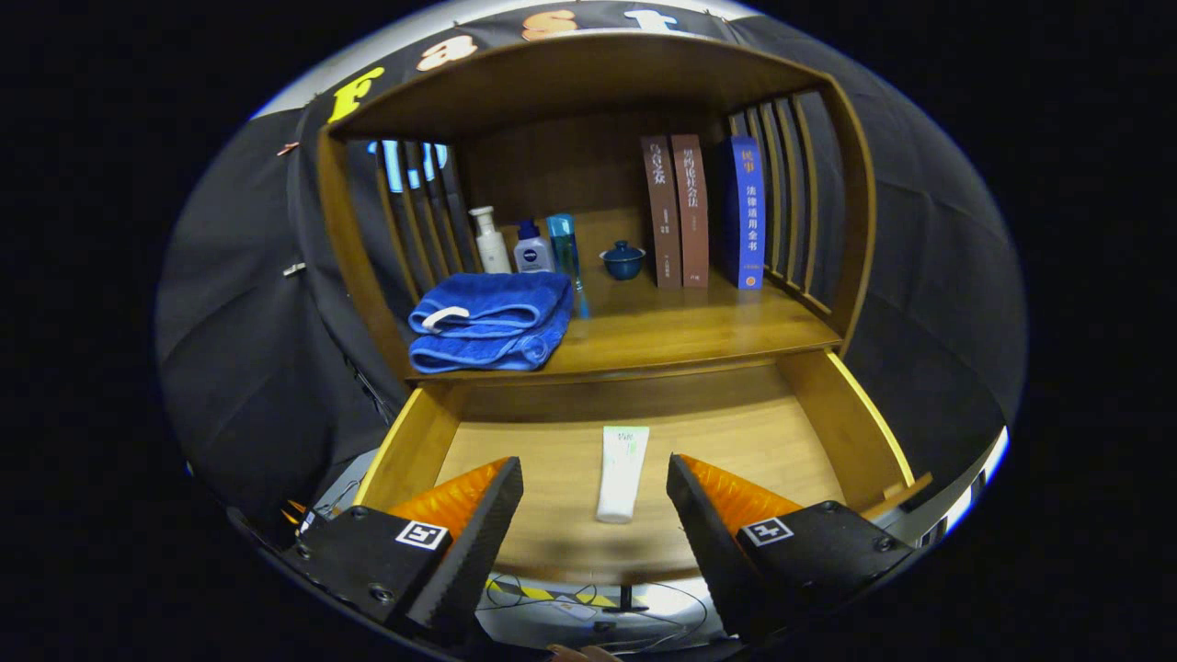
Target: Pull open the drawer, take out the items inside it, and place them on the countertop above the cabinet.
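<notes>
The wooden drawer (828,414) stands pulled out below the countertop (699,331) of the cabinet. A white tube (622,473) lies flat on the drawer floor, lengthwise, its cap end toward me. My gripper (596,473) hovers above the drawer's front part, open wide, with the tube in the gap between the two fingers and untouched by either. The fingertips (504,478) sit level with the tube's middle.
On the countertop lie a folded blue towel (492,322), three bottles (515,244), a small blue lidded cup (622,260) and three upright books (703,211). Slatted sides and a wooden roof enclose that shelf space. Cables lie on the floor below the drawer front.
</notes>
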Demonstrator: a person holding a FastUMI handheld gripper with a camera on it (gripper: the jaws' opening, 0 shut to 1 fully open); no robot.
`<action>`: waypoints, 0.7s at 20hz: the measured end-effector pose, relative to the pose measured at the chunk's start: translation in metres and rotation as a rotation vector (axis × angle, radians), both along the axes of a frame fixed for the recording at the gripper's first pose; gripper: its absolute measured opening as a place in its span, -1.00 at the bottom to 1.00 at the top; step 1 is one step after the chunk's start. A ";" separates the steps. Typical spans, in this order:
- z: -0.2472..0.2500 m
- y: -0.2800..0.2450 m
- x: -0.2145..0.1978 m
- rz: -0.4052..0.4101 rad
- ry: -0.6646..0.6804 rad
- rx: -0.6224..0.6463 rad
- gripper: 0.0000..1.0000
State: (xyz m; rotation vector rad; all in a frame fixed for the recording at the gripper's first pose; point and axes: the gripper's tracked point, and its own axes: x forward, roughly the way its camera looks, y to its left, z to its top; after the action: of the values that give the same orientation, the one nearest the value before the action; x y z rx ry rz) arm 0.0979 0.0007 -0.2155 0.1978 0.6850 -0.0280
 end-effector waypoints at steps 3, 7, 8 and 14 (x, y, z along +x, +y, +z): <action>-0.032 -0.008 0.029 -0.025 0.145 0.025 1.00; -0.081 -0.015 0.044 -0.051 0.312 0.031 1.00; -0.094 -0.016 0.044 -0.053 0.360 0.029 1.00; -0.139 -0.012 0.045 -0.024 0.562 0.007 1.00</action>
State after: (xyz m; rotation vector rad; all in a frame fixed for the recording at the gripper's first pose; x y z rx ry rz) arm 0.1429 -0.0115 -0.3546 0.2059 1.2433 -0.1067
